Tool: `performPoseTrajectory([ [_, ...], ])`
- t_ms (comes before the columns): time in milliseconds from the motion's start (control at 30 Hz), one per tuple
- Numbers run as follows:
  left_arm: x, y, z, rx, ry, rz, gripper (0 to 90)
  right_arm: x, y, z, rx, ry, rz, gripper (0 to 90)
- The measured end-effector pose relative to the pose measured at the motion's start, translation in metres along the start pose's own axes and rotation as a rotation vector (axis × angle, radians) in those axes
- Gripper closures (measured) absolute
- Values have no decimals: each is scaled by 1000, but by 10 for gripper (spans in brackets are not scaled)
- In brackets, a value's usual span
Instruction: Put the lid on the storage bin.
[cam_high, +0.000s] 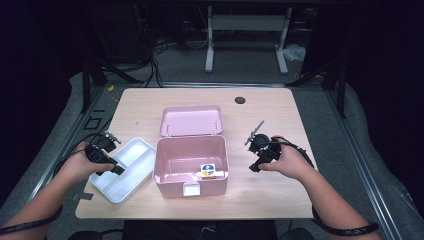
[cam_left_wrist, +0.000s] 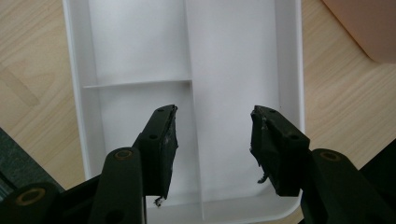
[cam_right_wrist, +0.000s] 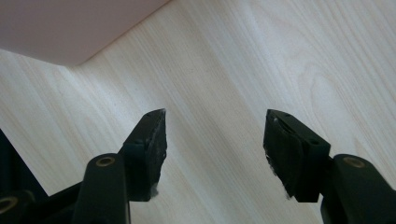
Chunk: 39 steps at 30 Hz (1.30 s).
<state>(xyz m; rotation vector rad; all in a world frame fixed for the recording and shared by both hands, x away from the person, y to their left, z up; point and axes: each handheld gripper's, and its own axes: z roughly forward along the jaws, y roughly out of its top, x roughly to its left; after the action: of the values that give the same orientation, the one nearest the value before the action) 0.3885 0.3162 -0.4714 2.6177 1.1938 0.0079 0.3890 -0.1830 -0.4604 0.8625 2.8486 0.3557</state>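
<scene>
Left gripper sits lower left of the high view, over the white tray; jaws fairly wide, nothing btwn them. No contact w/ the tray that I can make out. Its own view adds detail the high view lacks: the tray has a long divider down the middle and a short cross wall at upper left, compartments bare, and one jaw hangs each side of the long divider. Pink box is just a corner at upper right there.

Right gripper is right of centre in the high view, beside the pink box but apart from it; jaws wide, holding nothing. Its own view gives bare tabletop under the jaws and a box edge at upper left.

High view alone gives the layout: box open, lid tipped back behind it, a small sticker-like item on the box floor, too small to read. Tray's right edge lies just beside the box's left wall, tight there. Plenty of free table right of and behind the box.
</scene>
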Motion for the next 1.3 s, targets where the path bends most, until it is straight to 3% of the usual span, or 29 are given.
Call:
performPoseTrajectory([
  [200, 4, 3, 0, -17, 2, 0, 499, -1, -3, 3, -11, -8, 17, 390],
  [433, 12, 7, 3, 51, 12, -40, 544, 0, -3, 6, -11, 16, 19, 389],
  [533, 14, 10, 7, 63, 2, -57, 563, 0, -4, 8, -7, -9, 16, 388],
  [733, 15, 16, 23, 105, 2, -48, 645, 0, -5, 10, -17, -2, 18, 387],
  [967, 18, 20, 39, 130, 6, -55, 691, 0, -5, 13, 8, -13, 15, 387],
  [1033, 19, 21, 42, 140, 8, -50, 705, 0, -6, 14, 4, -22, 14, 387],
  [1067, 19, 21, 43, 144, 2, -49, 719, -1, -7, 16, -9, -4, 22, 387],
  [1300, 17, 23, 49, 165, -3, -57, 801, 0, -8, 19, 7, -13, 20, 387],
])
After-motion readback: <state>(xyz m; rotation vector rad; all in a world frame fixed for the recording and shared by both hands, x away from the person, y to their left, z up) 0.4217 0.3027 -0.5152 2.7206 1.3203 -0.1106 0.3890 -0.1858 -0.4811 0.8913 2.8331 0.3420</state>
